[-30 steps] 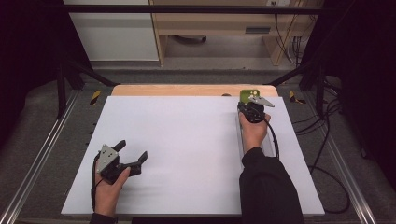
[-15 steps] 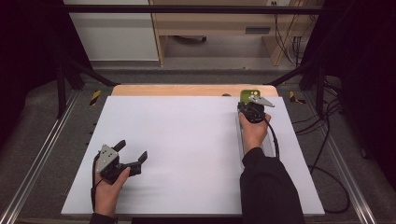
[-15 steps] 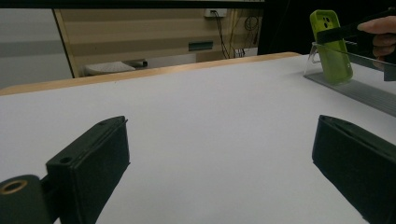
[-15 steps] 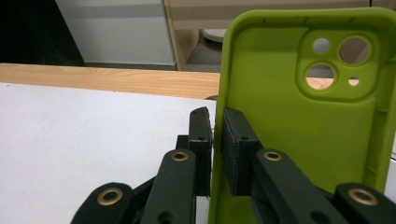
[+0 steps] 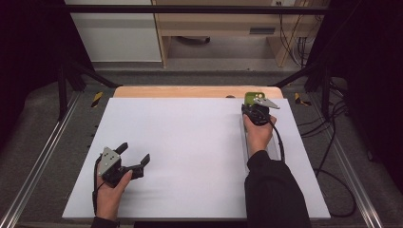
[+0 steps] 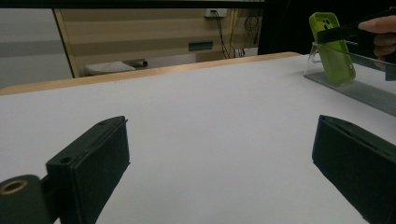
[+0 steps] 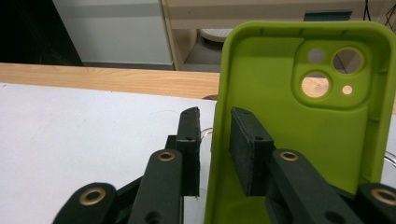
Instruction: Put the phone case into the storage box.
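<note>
While its jaws have just been opening, the right claw (image 7: pixel 214 154) straddles the green phone case's (image 7: pixel 322 135) edge.

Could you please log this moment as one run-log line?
right gripper: jaws just opening, astride green phone case edge | case: upright on clear stand | left gripper: open, nothing between jaws, over white table

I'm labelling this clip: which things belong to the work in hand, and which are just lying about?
In the job:
- green phone case, its edge between the jaws
- clear stand under the case
- right gripper, jaws just opening

Lying about:
- left gripper, idle and open
- cables beside the table
</note>
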The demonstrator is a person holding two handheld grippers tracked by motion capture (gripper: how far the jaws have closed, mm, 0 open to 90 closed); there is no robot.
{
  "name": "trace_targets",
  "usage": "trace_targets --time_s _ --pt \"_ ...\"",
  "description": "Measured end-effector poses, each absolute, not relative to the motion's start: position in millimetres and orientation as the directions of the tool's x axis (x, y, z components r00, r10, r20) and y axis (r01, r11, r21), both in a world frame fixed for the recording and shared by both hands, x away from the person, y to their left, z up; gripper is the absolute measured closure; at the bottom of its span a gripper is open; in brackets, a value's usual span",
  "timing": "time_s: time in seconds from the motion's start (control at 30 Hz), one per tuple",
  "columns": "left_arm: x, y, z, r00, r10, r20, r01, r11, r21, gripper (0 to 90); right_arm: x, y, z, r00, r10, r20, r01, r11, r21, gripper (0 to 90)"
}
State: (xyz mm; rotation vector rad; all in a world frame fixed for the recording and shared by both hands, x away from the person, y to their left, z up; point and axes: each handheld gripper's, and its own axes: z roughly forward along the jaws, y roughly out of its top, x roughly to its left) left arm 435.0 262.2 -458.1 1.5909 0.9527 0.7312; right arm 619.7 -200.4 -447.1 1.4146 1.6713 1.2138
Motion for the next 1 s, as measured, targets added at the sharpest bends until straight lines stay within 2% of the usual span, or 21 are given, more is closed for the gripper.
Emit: trace_targets --time_s 0.7,1.0 --pt "435.0 262.7 -458.0 0.488 0.873 -0.023 0.203 -0.088 0.975 3.6 617.2 -200.4 -442.1 -0.214 0.972 0.092 0.367 -0.007 0.93 68.0" --pt "435.1 262.5 -458.1 0.488 0.872 -0.023 0.203 -0.088 0.975 3.6 615.1 -199.7 -439.5 -0.203 0.978 0.059 0.355 0.018 0.935 63.2"
